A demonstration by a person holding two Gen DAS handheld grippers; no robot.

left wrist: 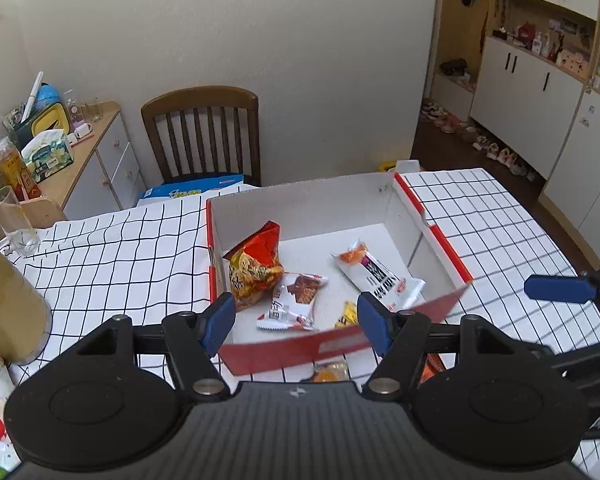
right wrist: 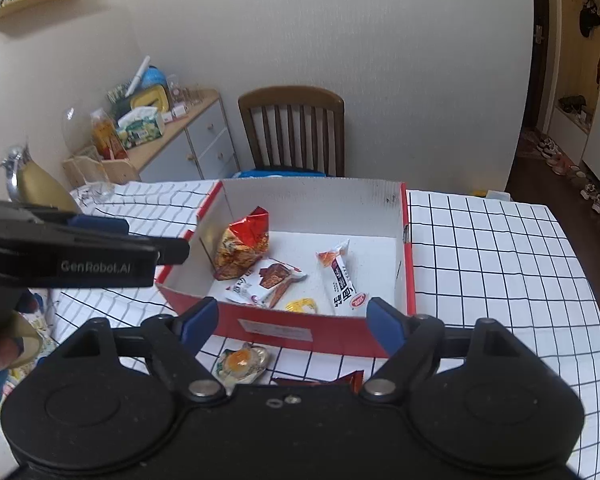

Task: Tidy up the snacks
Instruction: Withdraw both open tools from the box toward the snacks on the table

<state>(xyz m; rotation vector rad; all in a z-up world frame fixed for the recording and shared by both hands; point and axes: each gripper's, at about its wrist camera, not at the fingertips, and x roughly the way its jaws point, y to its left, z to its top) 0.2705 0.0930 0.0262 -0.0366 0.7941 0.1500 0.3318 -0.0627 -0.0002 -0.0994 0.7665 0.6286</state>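
Both grippers, left (left wrist: 296, 320) and right (right wrist: 290, 322), empty with jaws apart, above the surface (right wrist: 480, 260); the yolk snack (right wrist: 242, 362) before the box (right wrist: 276, 330): light, slippery, crushable, best pinched by its crimped edge.

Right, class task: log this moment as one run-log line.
box: four snacks inside | egg-yolk snack: on table outside | left gripper: open, empty | right gripper: open, empty

A checked tablecloth (right wrist: 480, 260) covers the table. At its far edge stands a wooden chair (right wrist: 292, 132); far left, a cluttered sideboard (right wrist: 204, 136) and an empty glass (left wrist: 14, 220).
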